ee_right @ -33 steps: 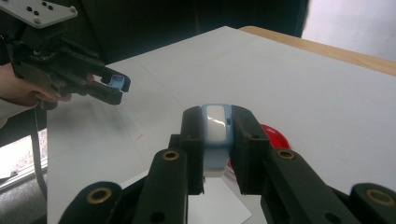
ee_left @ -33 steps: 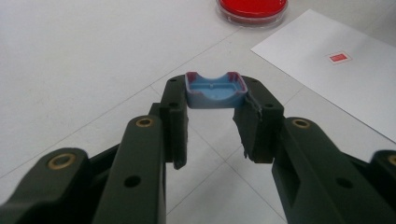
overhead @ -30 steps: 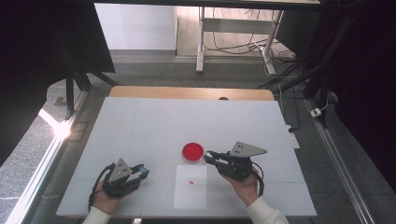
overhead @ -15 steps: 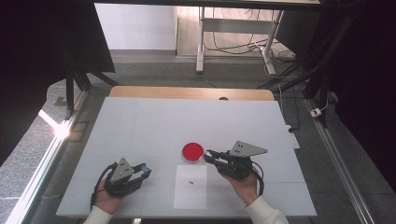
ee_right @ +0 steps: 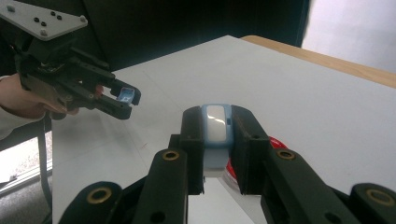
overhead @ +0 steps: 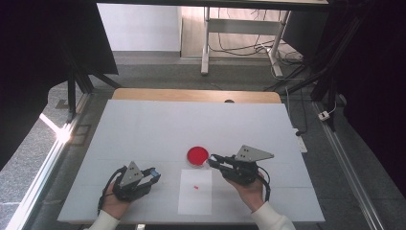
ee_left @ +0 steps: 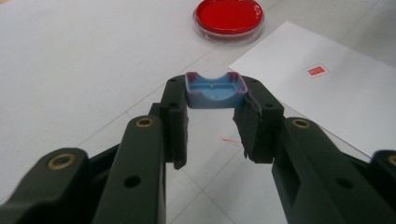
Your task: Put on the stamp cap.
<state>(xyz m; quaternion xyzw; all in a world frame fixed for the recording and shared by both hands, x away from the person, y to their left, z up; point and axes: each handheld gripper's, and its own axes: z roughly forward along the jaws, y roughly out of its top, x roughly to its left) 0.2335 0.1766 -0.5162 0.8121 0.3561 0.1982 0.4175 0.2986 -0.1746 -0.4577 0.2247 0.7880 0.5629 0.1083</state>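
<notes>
Left gripper point(ee_left: 214, 123): jaws clamped on a small blue plastic tray-like piece with dark red edges point(ee_left: 215, 91), held at the jaw tips above the white table point(overhead: 143, 129). Right gripper point(ee_right: 218, 149): jaws closed on a pale blue and white block point(ee_right: 215, 133) — possibly a cap. A round red-filled clear dish point(overhead: 197, 155) sits just beside the right gripper's tips; a white paper sheet with a small red mark point(overhead: 195, 191) lies between the hands.

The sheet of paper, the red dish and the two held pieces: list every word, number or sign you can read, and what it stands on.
No text is readable.
White paper sheet: a small red rectangular mark, no letters legible.
Red dish: no label seen.
Blue cap and white-and-blue piece: no marking legible.
</notes>
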